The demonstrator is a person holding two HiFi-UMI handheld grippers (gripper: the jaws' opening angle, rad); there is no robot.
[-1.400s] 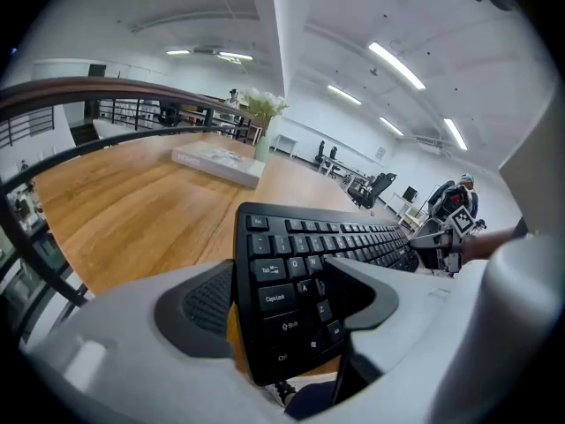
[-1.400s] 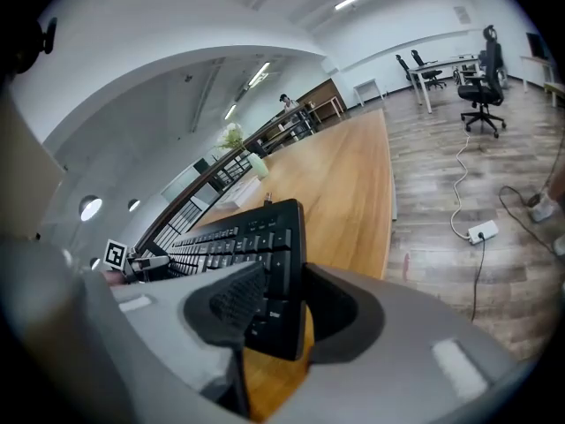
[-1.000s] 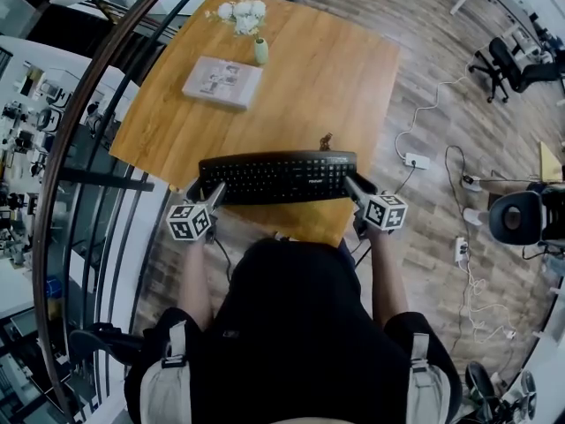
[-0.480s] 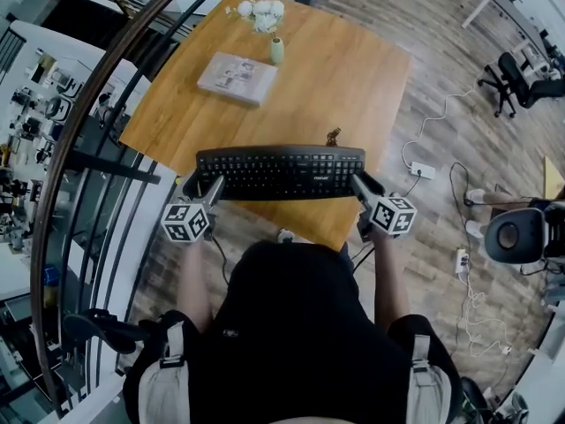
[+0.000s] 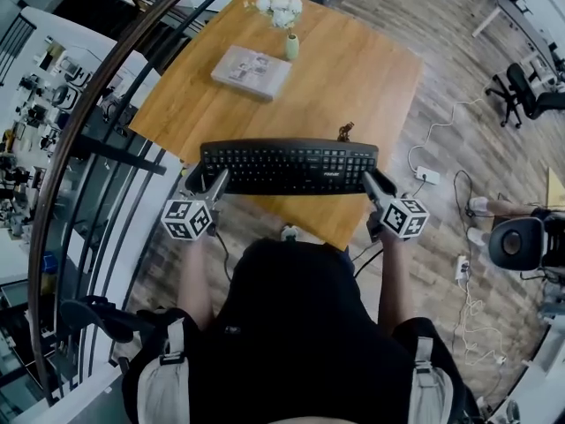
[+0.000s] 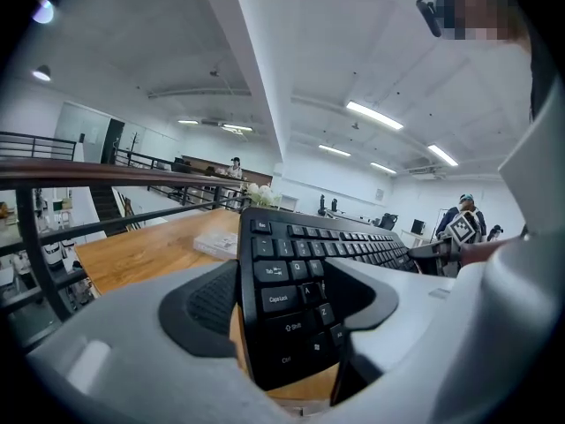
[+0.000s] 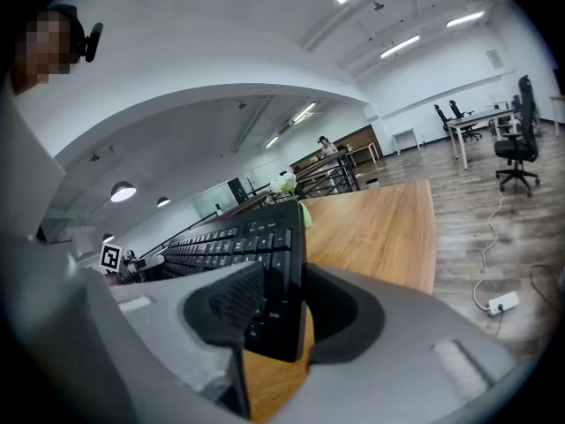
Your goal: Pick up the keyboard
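A black keyboard [image 5: 290,166] hangs level in the air over the near edge of the wooden table [image 5: 362,78], held at both ends. My left gripper [image 5: 210,182] is shut on its left end, and in the left gripper view the pads clamp the keyboard [image 6: 291,272] across the Caps Lock and Shift keys. My right gripper [image 5: 372,182] is shut on its right end. In the right gripper view the keyboard [image 7: 265,237] stands between the two dark pads [image 7: 231,300], with the tabletop [image 7: 380,223] below it.
A booklet [image 5: 252,71] and a small vase of white flowers [image 5: 290,42] stand at the table's far side, and a small dark object [image 5: 346,131] sits just beyond the keyboard. A curved railing [image 5: 106,104] runs along the left. A power strip and cables [image 5: 430,175] lie on the floor at right.
Both grippers have risen together with the keyboard clamped between them, so it now hangs higher above the table. Neither grip has changed.
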